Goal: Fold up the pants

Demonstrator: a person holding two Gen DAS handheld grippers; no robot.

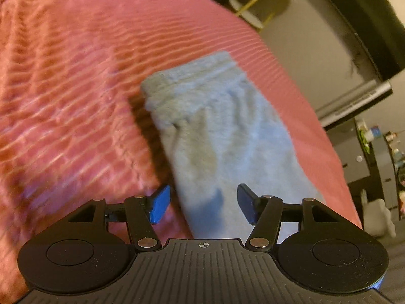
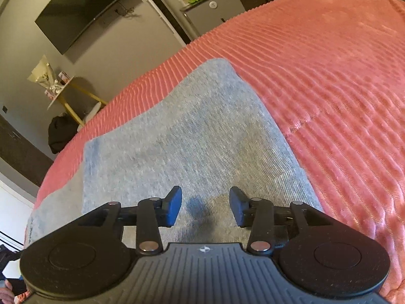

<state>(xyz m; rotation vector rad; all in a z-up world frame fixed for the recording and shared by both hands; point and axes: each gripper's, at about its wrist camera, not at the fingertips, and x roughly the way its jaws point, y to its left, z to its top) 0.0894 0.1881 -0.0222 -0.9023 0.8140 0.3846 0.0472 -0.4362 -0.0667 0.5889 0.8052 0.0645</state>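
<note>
The light grey pants (image 1: 222, 131) lie folded into a long narrow stack on the pink ribbed bedspread (image 1: 76, 76), the gathered waistband at the far end. My left gripper (image 1: 203, 204) is open and empty, hovering just above the near end of the pants. In the right wrist view the pants (image 2: 182, 136) lie as a flat grey slab with a folded layer on top. My right gripper (image 2: 205, 209) is open and empty, low over the near part of the cloth. The left wrist view is blurred.
The pink bedspread (image 2: 329, 88) covers the whole bed; its edge runs close beside the pants. Beyond it are a wall-mounted TV (image 2: 83, 12), a small round table with yellow legs (image 2: 68, 96) and a grey cabinet (image 2: 212, 12).
</note>
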